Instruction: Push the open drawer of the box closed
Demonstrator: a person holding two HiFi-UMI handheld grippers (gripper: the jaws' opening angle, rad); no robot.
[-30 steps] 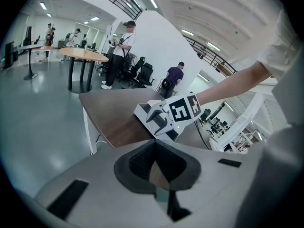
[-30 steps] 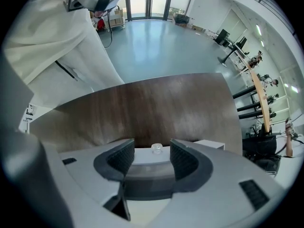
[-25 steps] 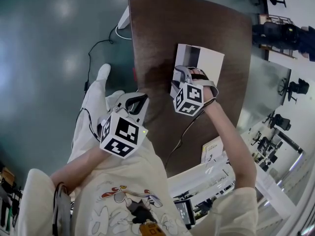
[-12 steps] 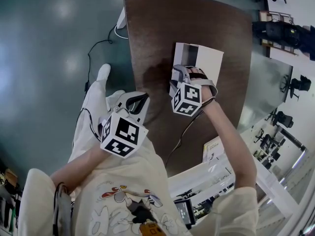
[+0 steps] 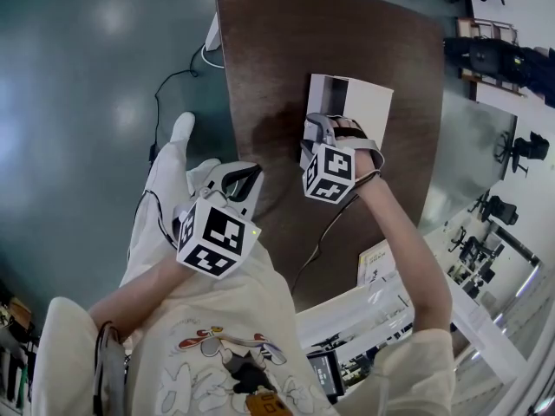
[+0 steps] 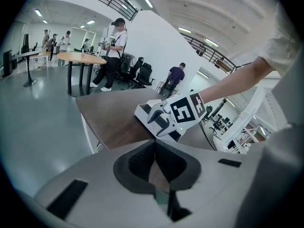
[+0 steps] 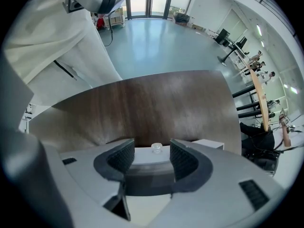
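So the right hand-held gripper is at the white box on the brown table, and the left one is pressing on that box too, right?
Not quite. The left hand-held gripper hangs near the person's body, apart from the white box. The right hand-held gripper is at that box on the brown table. The head view shows it.

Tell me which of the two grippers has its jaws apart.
The right gripper: its jaws stand apart at the drawer knob. On the left gripper they are shut.
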